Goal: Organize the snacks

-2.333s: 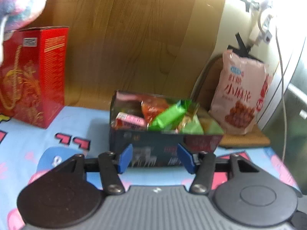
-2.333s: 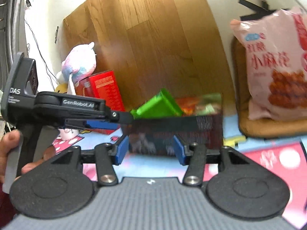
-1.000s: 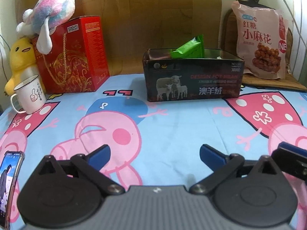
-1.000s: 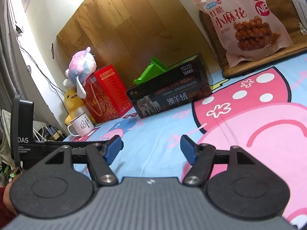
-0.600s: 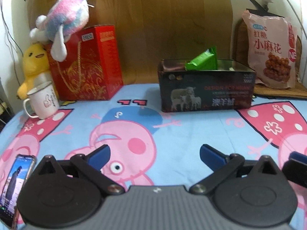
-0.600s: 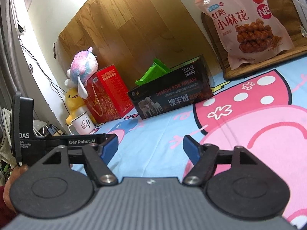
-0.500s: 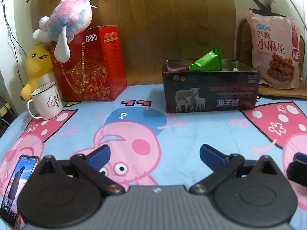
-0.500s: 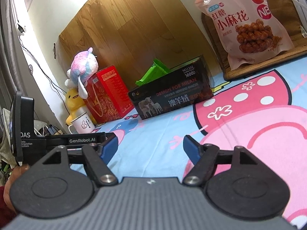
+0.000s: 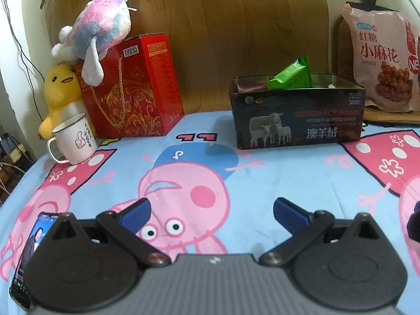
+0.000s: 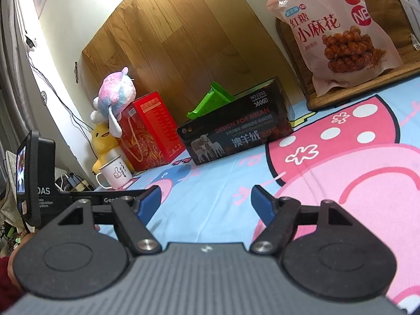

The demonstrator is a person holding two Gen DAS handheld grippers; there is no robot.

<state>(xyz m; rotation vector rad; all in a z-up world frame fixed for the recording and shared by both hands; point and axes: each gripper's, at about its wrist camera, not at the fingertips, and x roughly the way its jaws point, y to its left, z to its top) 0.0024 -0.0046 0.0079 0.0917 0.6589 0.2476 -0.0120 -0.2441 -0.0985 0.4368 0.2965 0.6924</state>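
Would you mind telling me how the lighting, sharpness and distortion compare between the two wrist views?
Left wrist view: evenly lit and sharp; fisheye bends the wood panel at the edges; the snack tin casts a soft shadow on the cloth. Right wrist view: tilted horizon, brighter wall upper left, the big snack bag stretched by the lens, lettering still readable.

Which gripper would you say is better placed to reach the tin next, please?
Probably the left gripper: it faces the tin nearly head-on, while the right gripper views it off-centre. Both are open.
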